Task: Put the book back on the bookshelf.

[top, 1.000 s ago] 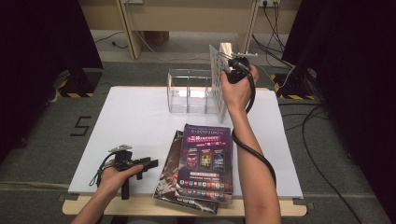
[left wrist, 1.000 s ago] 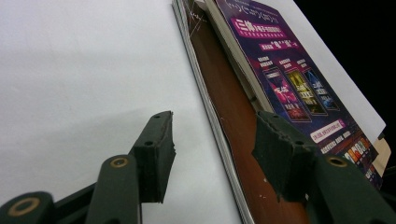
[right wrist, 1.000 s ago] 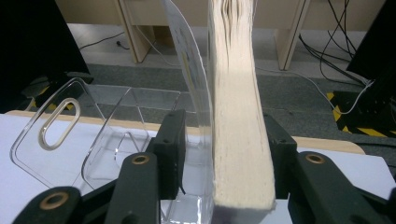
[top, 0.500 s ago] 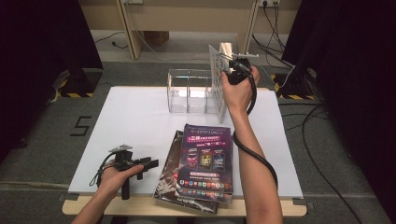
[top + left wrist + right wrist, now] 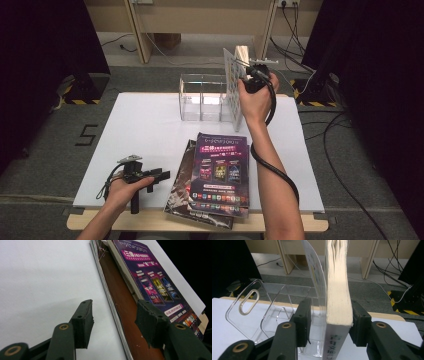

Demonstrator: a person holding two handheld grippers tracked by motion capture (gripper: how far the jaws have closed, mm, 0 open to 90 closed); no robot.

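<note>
From above, your right gripper (image 5: 250, 75) is at the far right end of the clear acrylic file rack (image 5: 202, 97), holding a thick book (image 5: 231, 87) upright there. The right gripper view adds what the high view cannot: the book's cream page edge (image 5: 338, 290) faces you, the right jaw is against it, and the left jaw stands apart from it with a clear wall of the rack (image 5: 317, 292) in the gap. So your jaws are wide, and I cannot tell whether they truly clamp the book. Whether the book sits in the end slot or just outside it, I cannot tell either.

The rack stands at the far middle of the white counter (image 5: 145, 130); its other slots (image 5: 262, 307) show clear dividers and hold nothing.

Your left gripper (image 5: 147, 177) rests at the near left of the counter, its jaws spread and holding nothing. Its own view shows the jaws pointing at the near edge of the magazine stack (image 5: 120, 302), just beside it.

Count: one book at the rack, and two magazines on the near counter, the purple one (image 5: 220, 172) on top of a darker one (image 5: 180, 187).
</note>
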